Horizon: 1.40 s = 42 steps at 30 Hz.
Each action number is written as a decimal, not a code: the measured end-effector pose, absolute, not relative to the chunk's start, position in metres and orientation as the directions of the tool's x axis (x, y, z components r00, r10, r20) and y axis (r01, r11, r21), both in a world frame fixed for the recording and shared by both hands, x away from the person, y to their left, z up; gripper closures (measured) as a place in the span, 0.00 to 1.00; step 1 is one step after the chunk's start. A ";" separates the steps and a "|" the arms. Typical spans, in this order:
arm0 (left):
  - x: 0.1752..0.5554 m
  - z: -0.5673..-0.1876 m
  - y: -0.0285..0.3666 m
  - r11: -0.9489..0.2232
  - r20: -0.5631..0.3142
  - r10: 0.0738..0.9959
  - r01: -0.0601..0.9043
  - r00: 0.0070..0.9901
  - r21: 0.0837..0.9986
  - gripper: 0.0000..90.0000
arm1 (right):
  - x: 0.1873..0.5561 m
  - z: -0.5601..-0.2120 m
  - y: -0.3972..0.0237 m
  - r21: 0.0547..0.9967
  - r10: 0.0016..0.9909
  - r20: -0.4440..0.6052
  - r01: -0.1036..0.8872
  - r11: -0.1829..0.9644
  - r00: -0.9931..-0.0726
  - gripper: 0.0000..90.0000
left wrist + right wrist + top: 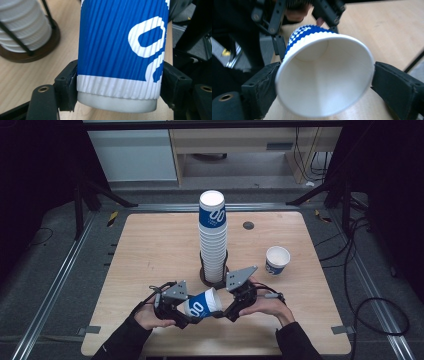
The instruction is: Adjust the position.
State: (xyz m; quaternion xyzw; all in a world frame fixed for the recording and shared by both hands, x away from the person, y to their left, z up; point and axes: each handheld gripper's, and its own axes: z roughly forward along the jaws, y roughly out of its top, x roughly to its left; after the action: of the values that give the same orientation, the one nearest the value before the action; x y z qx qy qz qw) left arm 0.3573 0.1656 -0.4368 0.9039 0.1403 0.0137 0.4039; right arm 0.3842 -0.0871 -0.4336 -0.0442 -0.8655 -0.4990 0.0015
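You hold a blue-and-white paper cup (202,303) on its side just above the surface (150,250), directly in front of the cup stack (213,237), which serves as the landmark here. Your left hand-held gripper (184,312) is clamped on the base end of this cup: in the left gripper view its two black pads press against the ribbed sleeve of the cup (120,50) on both sides, just above the white bottom rim. Your right hand-held gripper (226,311) sits at the open mouth end, on the side of the cup away from your left hand (147,316). In the right gripper view the cup's white rim (324,75) lies between the jaws; the left pad is touching or very close to the rim, and the right pad stands beside it with what looks like a narrow gap, so this gripper reads as parted and not pressing. No earlier state is recorded here. The cup stack stands upright in a dark round holder (207,279) near the centre of the surface, its top cup showing the same blue band. A single cup (277,260) stands upright, mouth up, to the right of the stack and well apart from it. Your right hand (267,306) rests low, in front and to the right of the stack.
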 end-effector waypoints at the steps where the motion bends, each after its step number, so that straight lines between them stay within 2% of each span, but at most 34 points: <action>1: 0.359 -0.436 0.168 -0.622 -0.095 0.272 0.250 0.958 0.742 0.30 | 0.385 -0.432 -0.090 0.871 0.085 0.047 0.083 0.484 -0.995 0.10; 7: 0.363 -0.428 0.183 -0.523 -0.108 0.327 0.275 0.939 0.807 0.30 | 0.390 -0.421 -0.109 0.919 0.169 0.059 0.120 0.376 -0.984 0.09; 13: 0.361 -0.422 0.186 -0.450 -0.107 0.347 0.265 0.932 0.853 0.30 | 0.392 -0.422 -0.112 0.933 0.172 0.096 0.149 0.328 -0.980 0.09; 19: 0.357 -0.424 0.176 -0.453 -0.109 0.326 0.256 0.939 0.854 0.30 | 0.391 -0.423 -0.106 0.941 0.135 0.138 0.172 0.292 -0.981 0.09; 26: 0.352 -0.426 0.167 -0.466 -0.098 0.300 0.235 0.949 0.853 0.30 | 0.390 -0.429 -0.095 0.933 0.100 0.173 0.196 0.300 -0.980 0.09; 42: 0.352 -0.428 0.164 -0.477 -0.107 0.272 0.230 0.956 0.848 0.30 | 0.389 -0.431 -0.091 0.919 0.055 0.225 0.231 0.321 -0.973 0.17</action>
State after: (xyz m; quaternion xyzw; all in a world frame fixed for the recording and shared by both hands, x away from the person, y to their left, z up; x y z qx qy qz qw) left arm 0.3516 0.1640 -0.4279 0.8592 0.1461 0.0213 0.4898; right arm 0.3893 -0.0914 -0.4311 -0.0884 -0.8090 -0.5761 0.0763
